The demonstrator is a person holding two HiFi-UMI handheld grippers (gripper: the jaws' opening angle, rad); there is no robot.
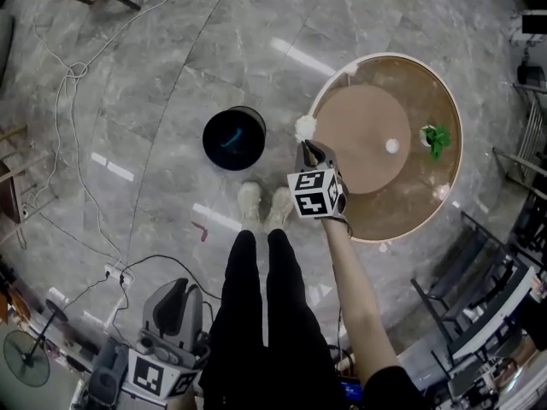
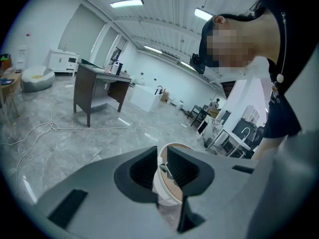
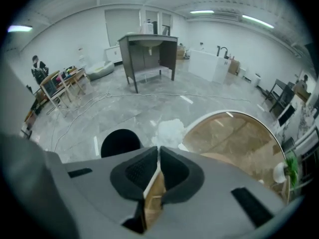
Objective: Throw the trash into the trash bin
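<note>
Right gripper (image 1: 307, 145): I pinch a crumpled white paper wad (image 1: 305, 127) by one edge, just beside the black trash bin (image 1: 233, 137), not over it. I judge the wad light, soft and crushable. Left gripper (image 2: 162, 158): spread, empty.

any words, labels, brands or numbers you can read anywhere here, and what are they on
No readable text anywhere.
The marker cube on the right gripper: black-and-white square patterns only, no letters.
The marker cube on the left gripper: the same.
The trash bin: plain black, no label shows.
The white crumpled trash: no print shows.
Things on the desk in the right gripper view: too small to read.
</note>
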